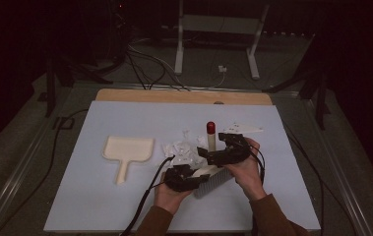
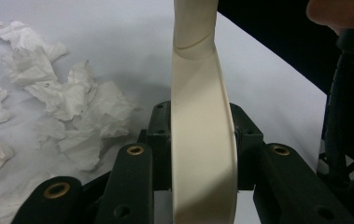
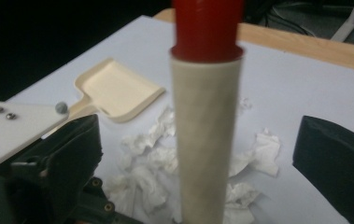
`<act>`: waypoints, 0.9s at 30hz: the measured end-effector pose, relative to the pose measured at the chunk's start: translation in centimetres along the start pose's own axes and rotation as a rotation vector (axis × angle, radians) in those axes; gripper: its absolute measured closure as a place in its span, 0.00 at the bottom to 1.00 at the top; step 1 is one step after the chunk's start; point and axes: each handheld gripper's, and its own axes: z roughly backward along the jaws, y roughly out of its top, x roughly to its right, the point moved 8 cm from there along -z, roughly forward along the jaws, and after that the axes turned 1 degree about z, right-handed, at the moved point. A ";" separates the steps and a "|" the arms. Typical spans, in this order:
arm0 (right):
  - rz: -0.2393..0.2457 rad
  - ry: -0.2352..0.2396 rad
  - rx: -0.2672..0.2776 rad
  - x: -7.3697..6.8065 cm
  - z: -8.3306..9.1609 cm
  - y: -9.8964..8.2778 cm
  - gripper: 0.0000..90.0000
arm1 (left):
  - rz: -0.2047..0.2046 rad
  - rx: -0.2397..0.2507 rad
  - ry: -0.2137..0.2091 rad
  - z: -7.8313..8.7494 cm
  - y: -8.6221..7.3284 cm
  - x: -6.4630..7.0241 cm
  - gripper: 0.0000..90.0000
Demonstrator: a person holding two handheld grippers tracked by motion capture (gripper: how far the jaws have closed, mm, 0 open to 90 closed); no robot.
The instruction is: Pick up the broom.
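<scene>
A hand brush stands tilted between both grippers, its cream handle topped by a red cap and its bristles down on the mat. My left gripper is shut on the brush's cream back, its jaws pressed against both sides. The jaws of my right gripper stand open around the handle, with a gap on each side. Crumpled paper scraps lie just left of the brush. A cream dustpan lies flat farther left, seen again as the dustpan behind the handle.
The pale blue mat covers the table, with a wooden edge at the far side. Cables trail from the grippers toward the near edge. White stand legs and more cables sit on the floor beyond.
</scene>
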 end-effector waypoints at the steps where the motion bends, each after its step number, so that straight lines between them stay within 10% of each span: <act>1: -0.024 0.025 0.018 0.2 0.1 0.1 0.00 | 0.001 0.000 0.000 0.0 0.0 0.0 0.77; 6: -0.090 0.095 0.072 0.6 0.6 0.4 0.00 | 0.001 0.000 -0.002 0.4 0.1 0.0 0.77; 11: -0.108 0.051 0.049 1.1 1.1 0.3 0.00 | -0.002 -0.002 -0.003 0.9 0.1 0.1 0.77; 27: 0.021 0.141 0.010 0.9 1.9 -0.3 0.00 | -0.022 0.013 -0.008 3.3 0.9 -0.1 0.77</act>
